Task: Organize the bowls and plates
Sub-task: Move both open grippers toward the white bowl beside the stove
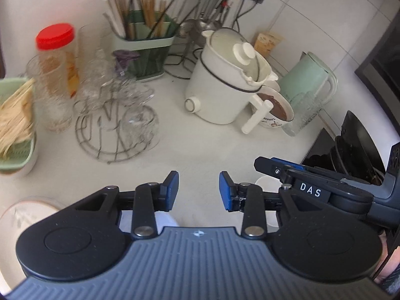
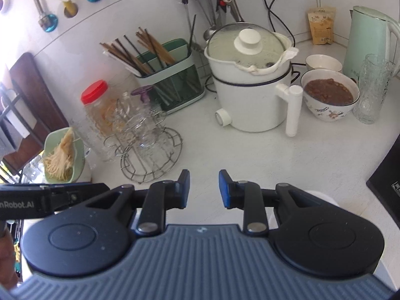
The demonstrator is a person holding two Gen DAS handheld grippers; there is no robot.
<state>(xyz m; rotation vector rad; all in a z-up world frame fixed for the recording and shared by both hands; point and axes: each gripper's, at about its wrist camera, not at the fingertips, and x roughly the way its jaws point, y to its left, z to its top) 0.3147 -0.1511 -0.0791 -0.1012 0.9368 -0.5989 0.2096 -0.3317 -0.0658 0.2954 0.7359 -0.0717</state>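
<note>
Both grippers, left (image 1: 198, 191) and right (image 2: 203, 189), hover over bare desk (image 1: 205, 145) with fingers wide, holding nothing. The bowl (image 2: 329, 96) of brown food stands beside the cooker (image 2: 250, 85). A plate (image 1: 23, 216) is cut off at the left edge.

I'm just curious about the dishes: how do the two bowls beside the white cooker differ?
The patterned bowl holds brown food; the plain white bowl shows nothing inside from here. The patterned bowl carries painted decoration on its side and looks bigger; the plain white bowl is bare and looks smaller. The patterned bowl sits nearer the cooker handle; the plain one is behind it. Both stand upright on the counter.
</note>
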